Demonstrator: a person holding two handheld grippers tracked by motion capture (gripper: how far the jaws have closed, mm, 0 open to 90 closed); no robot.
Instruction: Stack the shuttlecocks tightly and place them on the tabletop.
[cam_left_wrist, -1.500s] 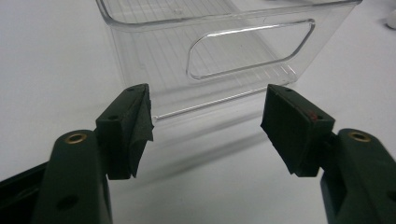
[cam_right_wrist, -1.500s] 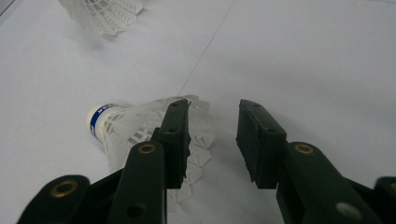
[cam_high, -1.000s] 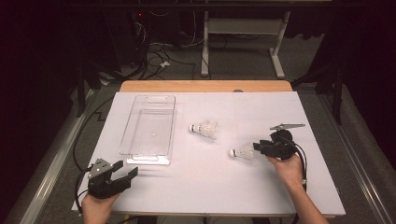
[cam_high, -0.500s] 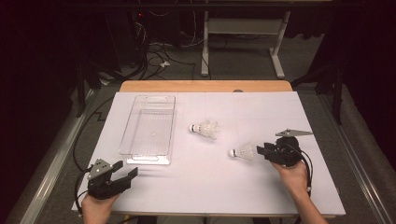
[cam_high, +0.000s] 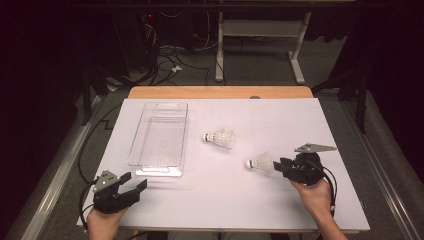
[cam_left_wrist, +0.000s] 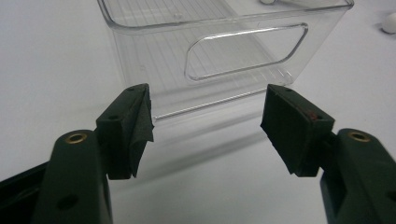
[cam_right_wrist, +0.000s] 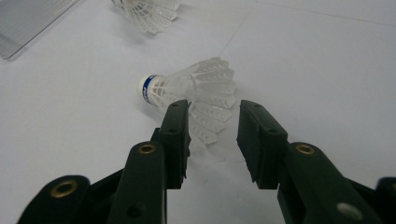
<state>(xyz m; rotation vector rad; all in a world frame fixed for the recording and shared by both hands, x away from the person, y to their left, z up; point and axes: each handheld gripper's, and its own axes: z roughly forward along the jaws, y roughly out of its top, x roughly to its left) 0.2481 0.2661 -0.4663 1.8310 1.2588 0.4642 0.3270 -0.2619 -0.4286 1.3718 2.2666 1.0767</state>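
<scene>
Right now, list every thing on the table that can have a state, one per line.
Clear plastic bin: upright, empty.
Far shuttlecock: on its side, untouched.
Near shuttlecock: on its side, skirt edge at the right claw's tips, not clamped.
Left claw: open, nothing between jaws, facing the bin's handle end.
Right claw: open, jaws just closing.

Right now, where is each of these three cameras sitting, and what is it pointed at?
High view: above the person's side, looking forward and down on the table; both hands and grippers show.
Left gripper view: rides the left gripper, facing the clear tray; its open jaws show.
Right gripper view: rides the right gripper, facing the near shuttlecock; its jaws show.
Shared: high view also shows that tray and shuttlecock.
</scene>
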